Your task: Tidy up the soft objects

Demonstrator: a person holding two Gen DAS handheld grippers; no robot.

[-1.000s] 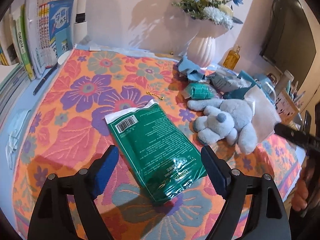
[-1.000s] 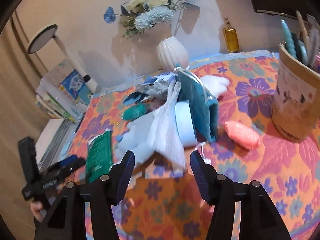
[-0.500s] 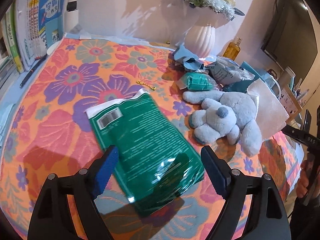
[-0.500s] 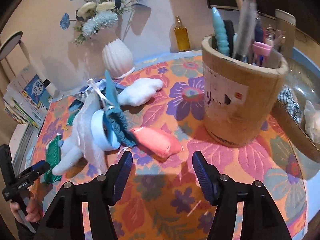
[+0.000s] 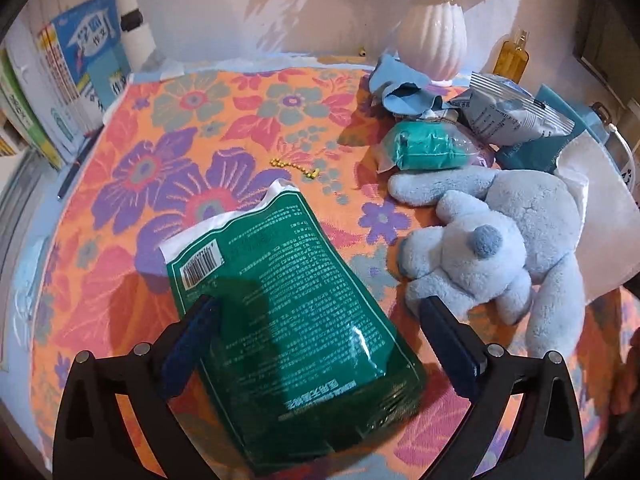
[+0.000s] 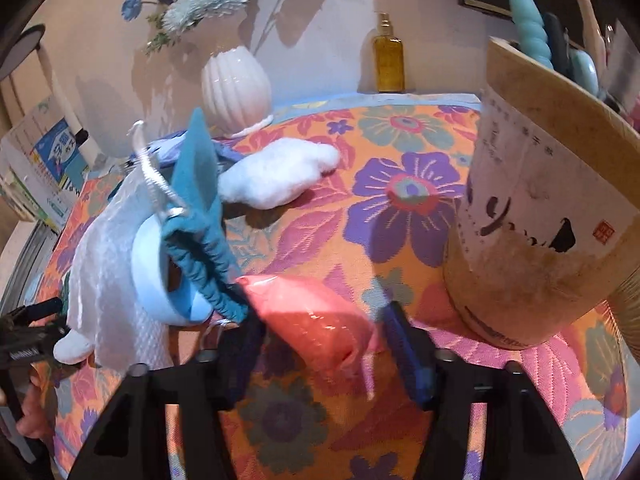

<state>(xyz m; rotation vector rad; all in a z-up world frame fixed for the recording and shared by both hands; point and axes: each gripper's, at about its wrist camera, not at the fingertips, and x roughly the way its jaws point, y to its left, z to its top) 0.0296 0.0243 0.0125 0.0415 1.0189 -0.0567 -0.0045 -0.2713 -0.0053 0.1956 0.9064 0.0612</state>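
Note:
A green pouch (image 5: pixel 288 320) lies flat on the flowered cloth (image 5: pixel 160 160) in the left wrist view. My left gripper (image 5: pixel 316 312) straddles its middle, jaws opening; the left finger hangs over the pouch's edge and the right finger stands clear of it. Beside it lies a blue plush toy (image 5: pixel 500 248). In the right wrist view a pink soft packet (image 6: pixel 312 316) lies between the fingers of my right gripper (image 6: pixel 324 320). Those jaws are closing around the packet, and the blurred pads look just short of its ends.
A teal packet (image 5: pixel 428 148), a grey packet (image 5: pixel 508 116) and a blue cloth (image 5: pixel 404 88) are piled near the white vase (image 5: pixel 436 36). Books (image 5: pixel 68 80) stand at the left. A white cushion (image 6: pixel 276 176), a tape roll (image 6: pixel 152 272) and a tall pen holder (image 6: pixel 540 220) surround the pink packet.
My left gripper has come down closer over the green pouch and its jaws stand wider. My right gripper swung from the pile to the pink packet, lowered over it, and its jaws narrowed.

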